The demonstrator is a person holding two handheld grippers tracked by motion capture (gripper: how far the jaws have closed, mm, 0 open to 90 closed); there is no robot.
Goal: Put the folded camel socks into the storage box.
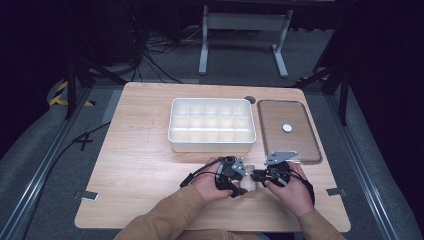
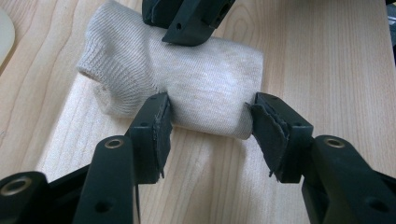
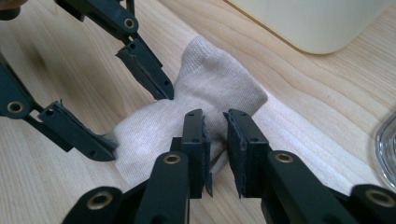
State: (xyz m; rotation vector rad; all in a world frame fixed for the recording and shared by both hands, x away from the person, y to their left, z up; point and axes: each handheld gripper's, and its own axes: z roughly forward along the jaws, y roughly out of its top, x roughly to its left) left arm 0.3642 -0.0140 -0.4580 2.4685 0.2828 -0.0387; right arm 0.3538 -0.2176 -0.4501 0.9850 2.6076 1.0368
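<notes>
Down at the bottom middle of the high view, two hands hold the left gripper (image 1: 239,184) and the right gripper (image 1: 260,176) close together over a rolled cream sock (image 1: 248,184) lying on the wooden table (image 1: 145,150). In the left gripper view, its jaws stand wide on both sides of the sock (image 2: 187,84), pads touching its edges. In the right gripper view, its jaws sit close with a small gap, over a fold of the sock (image 3: 196,102). A white tray (image 1: 211,145) lies above.
</notes>
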